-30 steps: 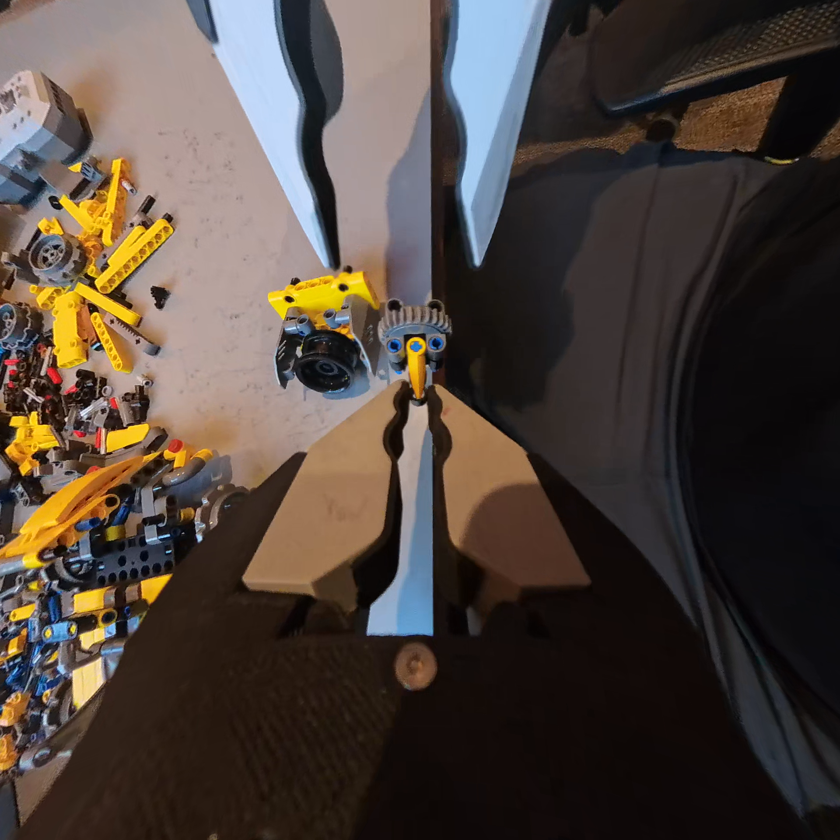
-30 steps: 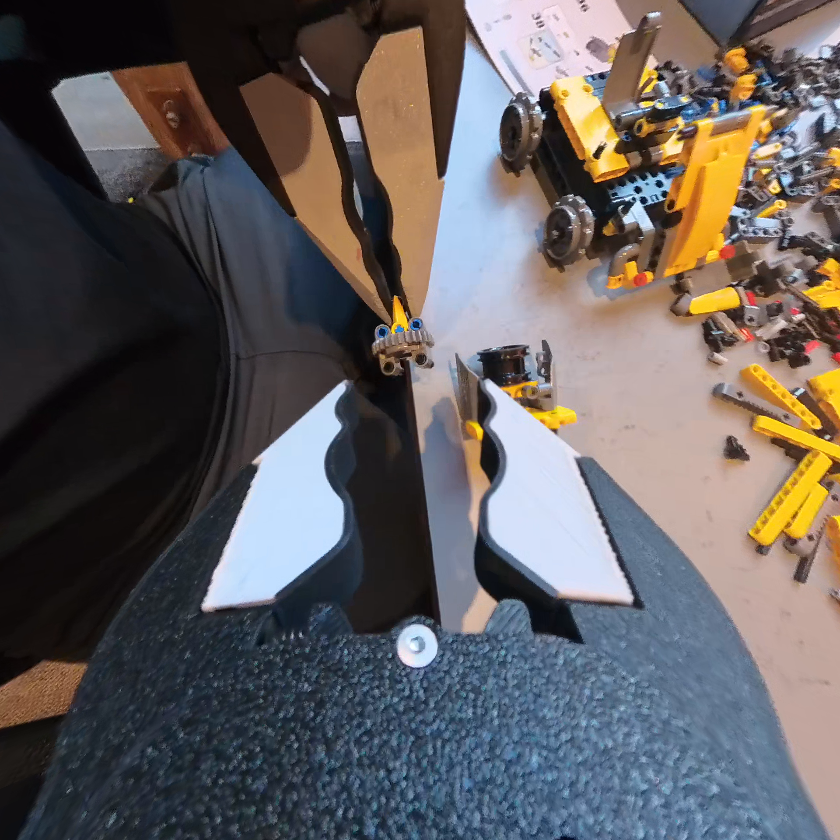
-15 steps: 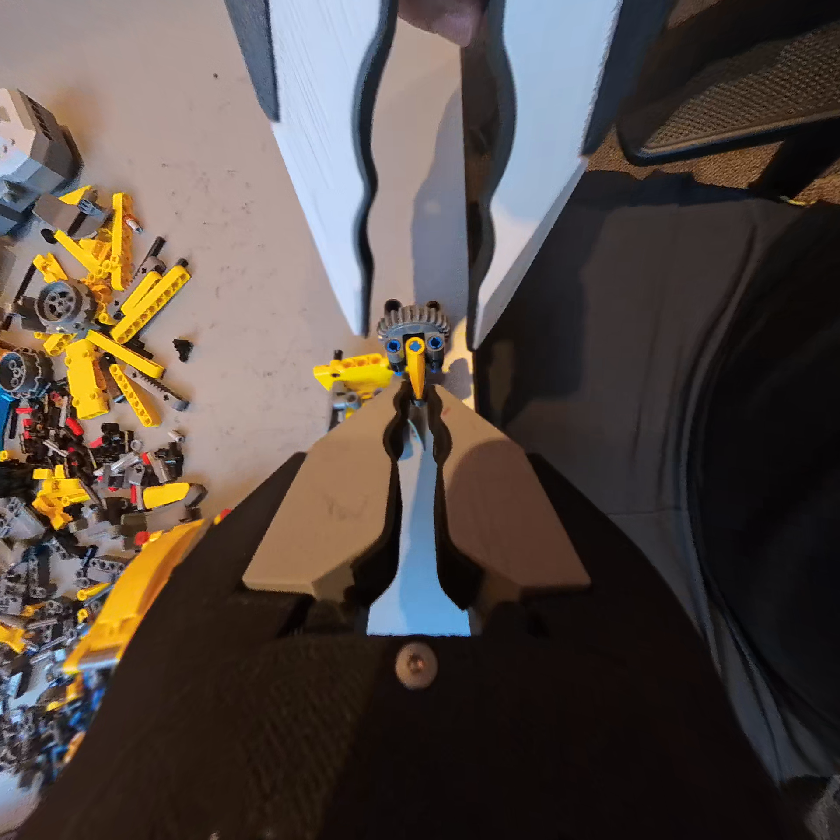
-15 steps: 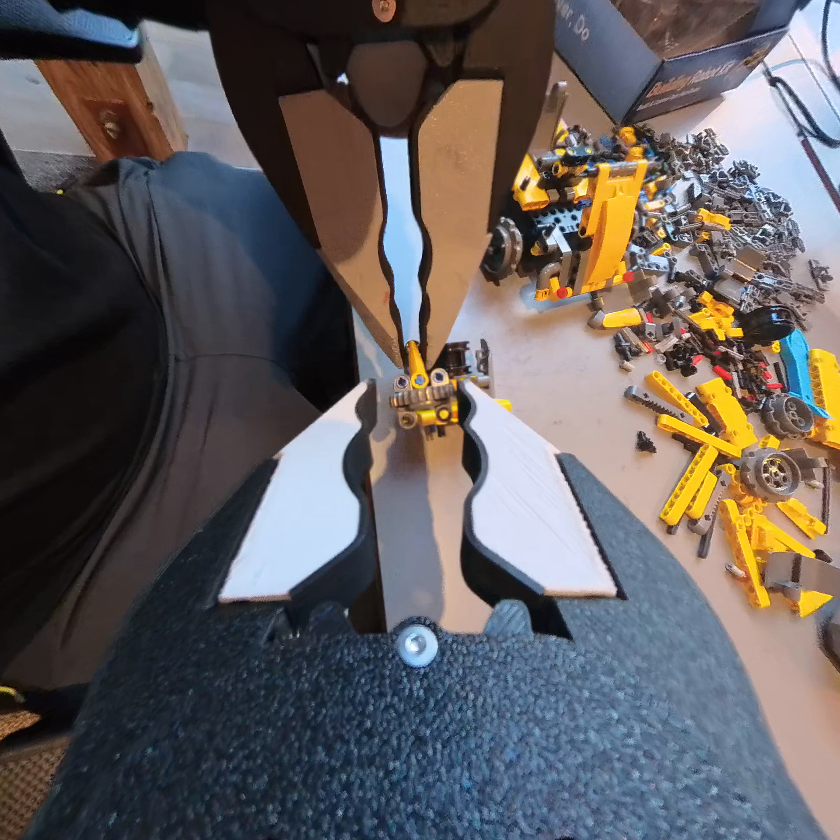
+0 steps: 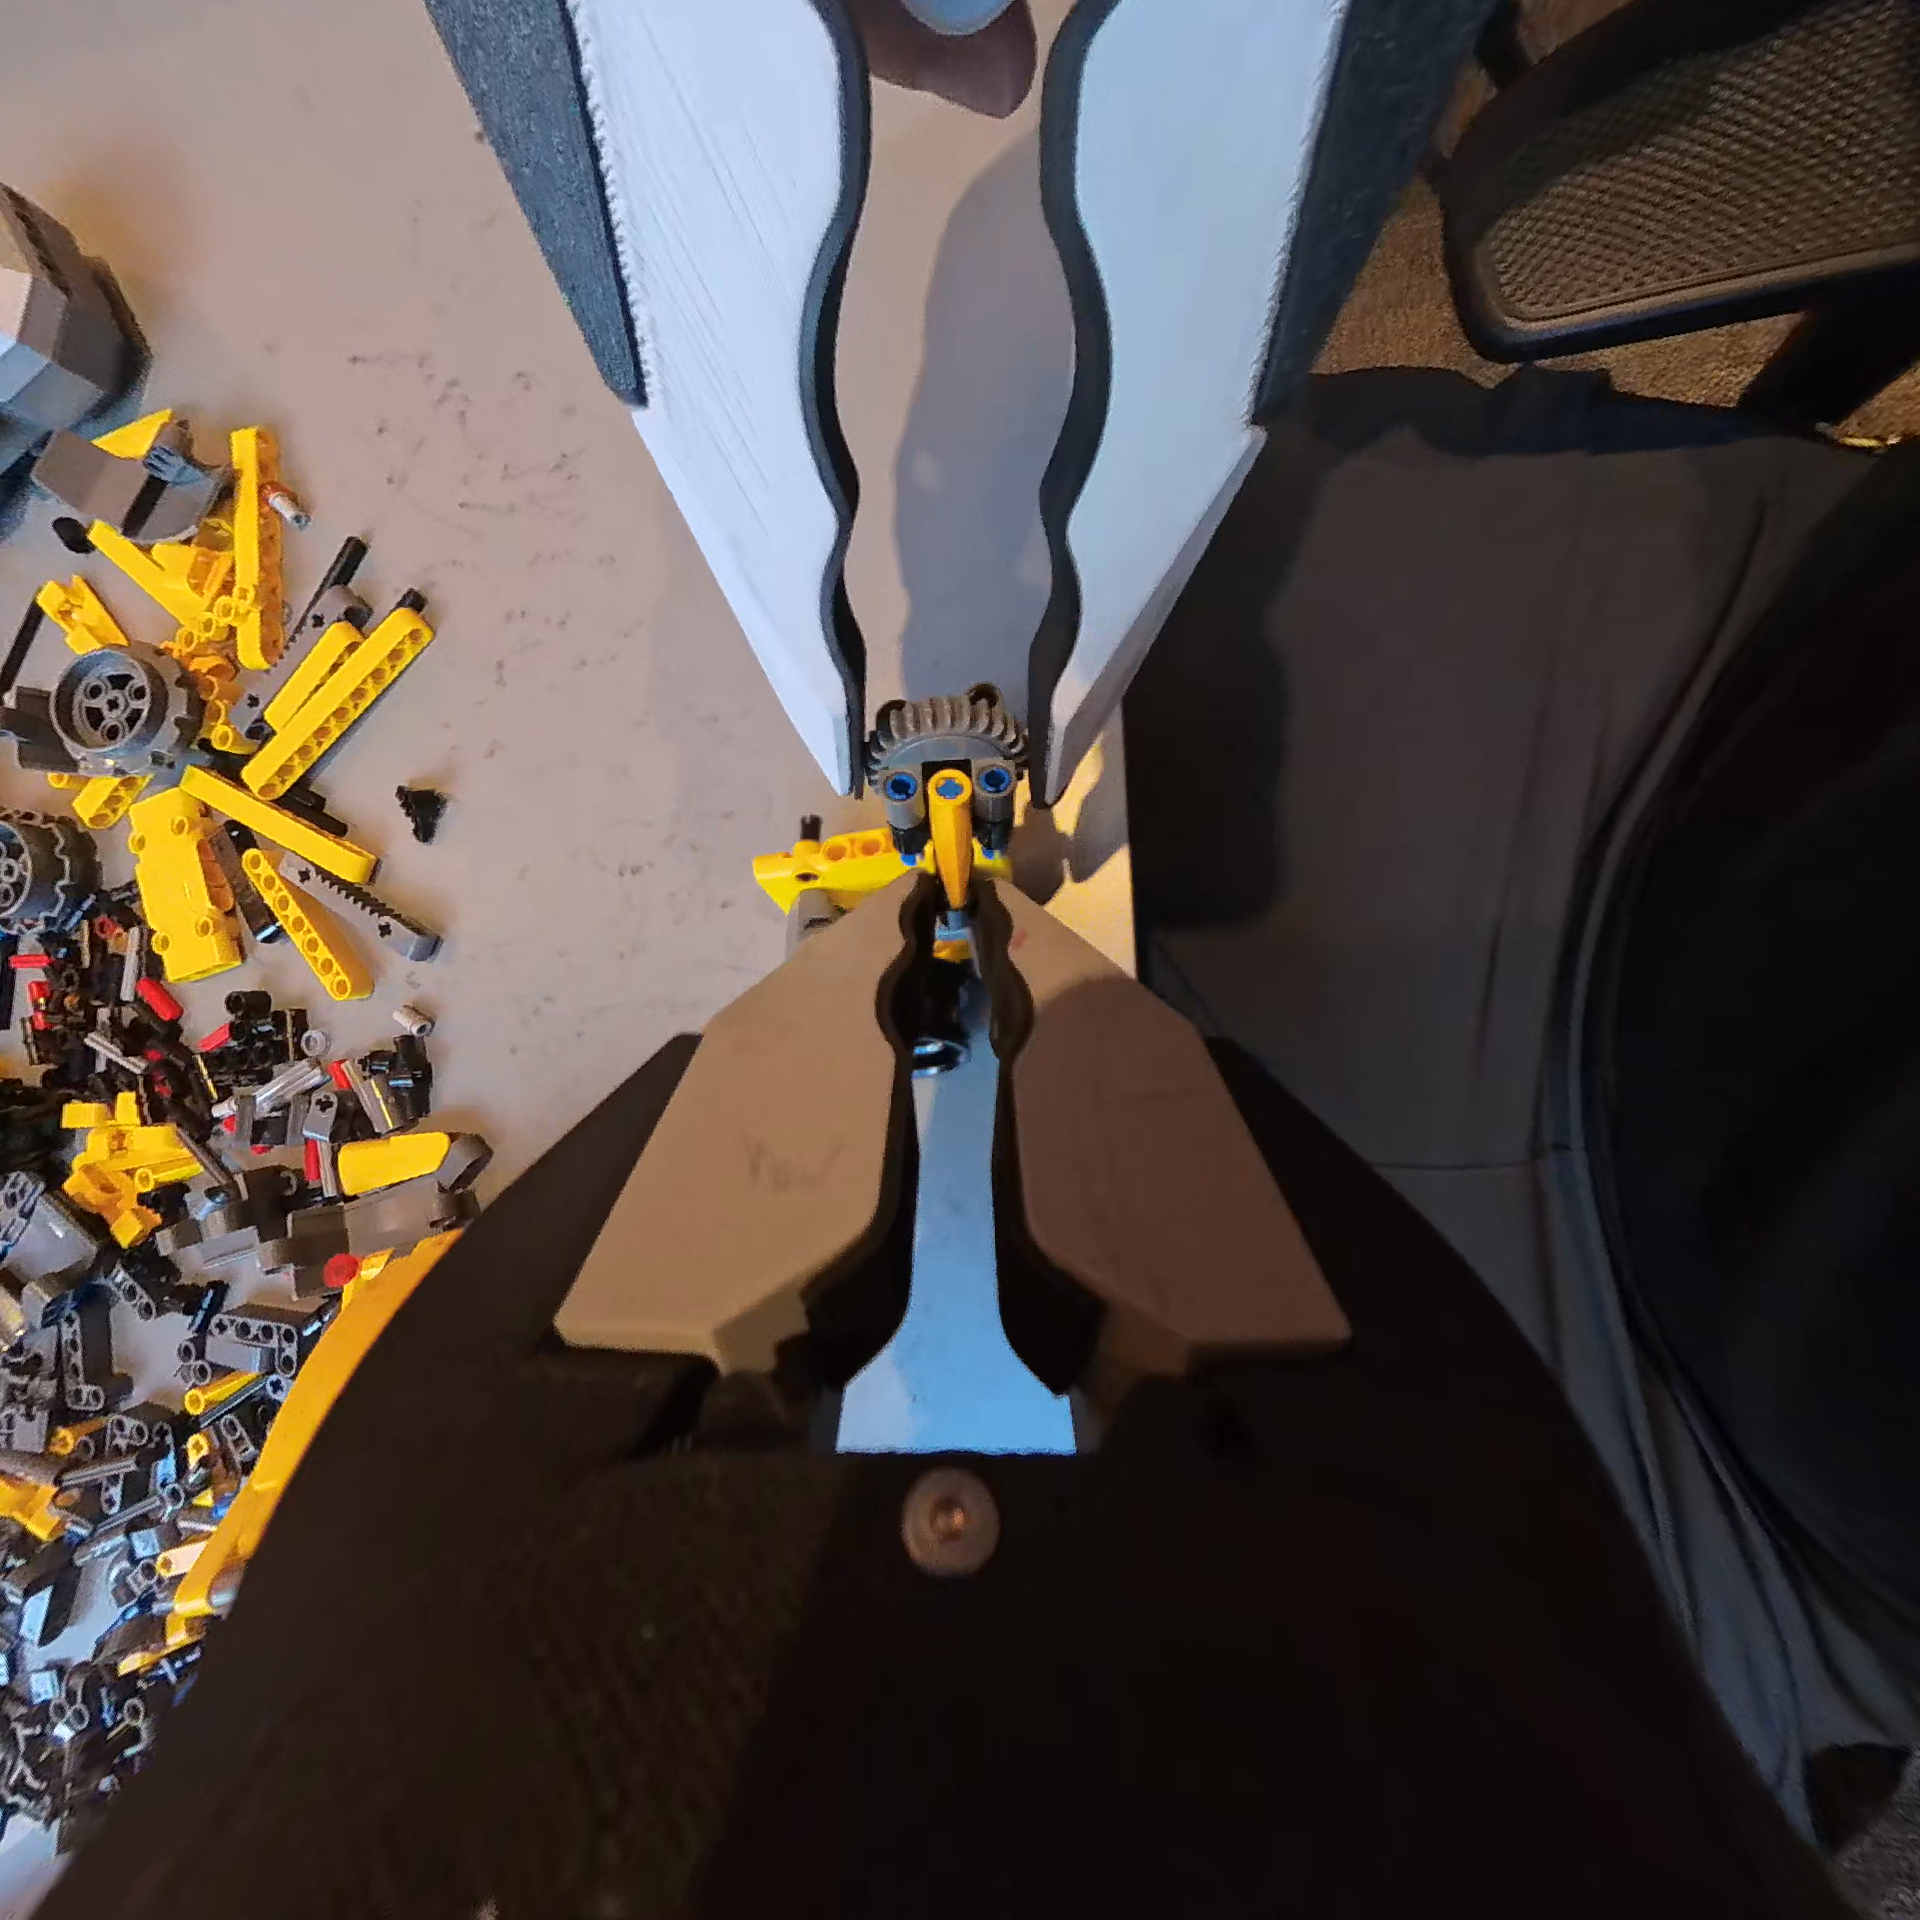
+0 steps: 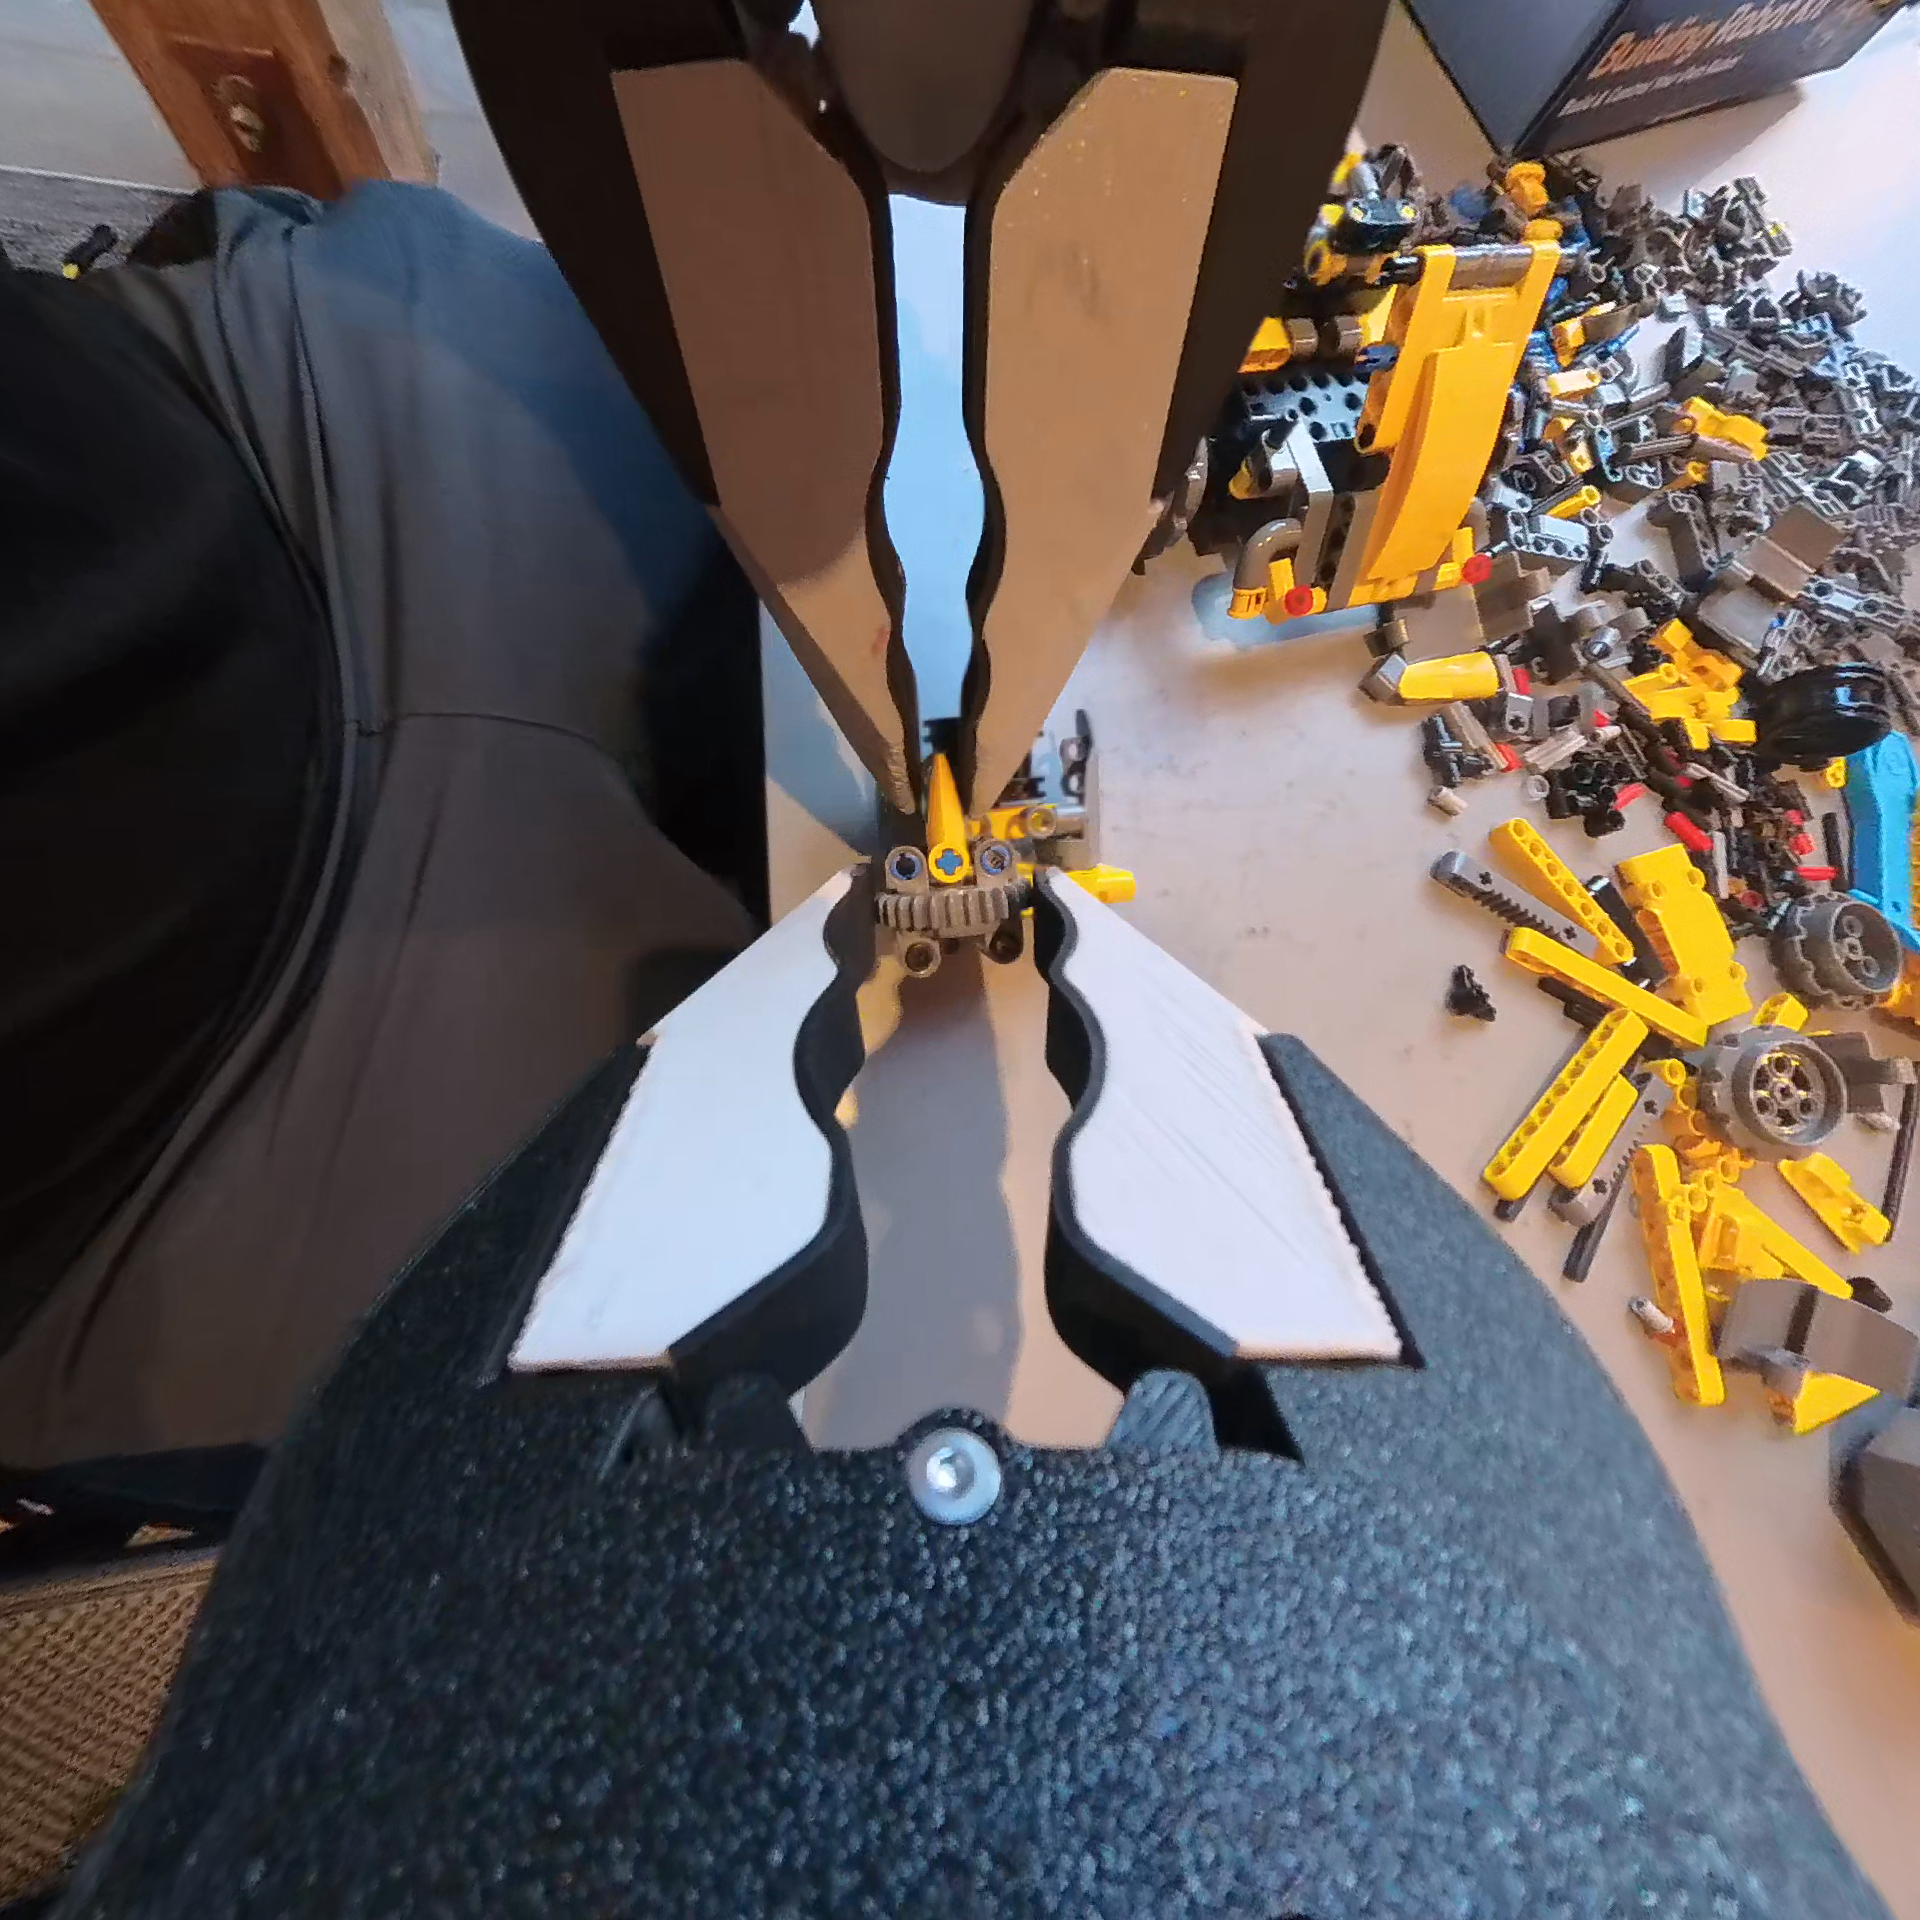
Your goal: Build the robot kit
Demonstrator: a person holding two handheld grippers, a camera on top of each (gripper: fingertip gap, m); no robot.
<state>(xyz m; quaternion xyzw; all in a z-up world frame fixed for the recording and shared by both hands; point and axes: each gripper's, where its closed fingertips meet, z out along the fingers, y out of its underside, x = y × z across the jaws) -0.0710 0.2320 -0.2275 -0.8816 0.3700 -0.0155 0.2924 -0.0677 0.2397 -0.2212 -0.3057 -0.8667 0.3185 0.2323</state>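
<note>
My left gripper (image 5: pixel 948 902) is shut on the yellow axle (image 5: pixel 948 831) of a small assembly with a grey gear (image 5: pixel 948 732) and blue pins, held above the table edge. My right gripper (image 6: pixel 948 902) is open. Its white fingers (image 6: pixel 727 1122) stand on either side of the grey gear (image 6: pixel 951 912), close to its teeth; contact is not clear. The right gripper also shows in the left wrist view (image 5: pixel 948 777), and the left gripper in the right wrist view (image 6: pixel 940 795). A yellow and black sub-assembly (image 5: pixel 831 862) lies on the table just below, partly hidden.
A pile of loose yellow, grey and black building pieces (image 5: pixel 208 831) covers the table's side, also seen in the right wrist view (image 6: pixel 1662 935). A part-built yellow vehicle (image 6: pixel 1434 416) and a dark box (image 6: pixel 1662 73) stand farther back. A person's dark clothing (image 5: pixel 1455 831) lies past the table edge. The tips of both grippers are at nearly the same place. The part-built yellow vehicle (image 6: pixel 1434 416) is about 15 cm from both grippers' fingertips.
The two grippers have come together. The right gripper's open fingers moved from beside the gear to around it. The left gripper stayed shut on the axle and now sits over the yellow sub-assembly.
</note>
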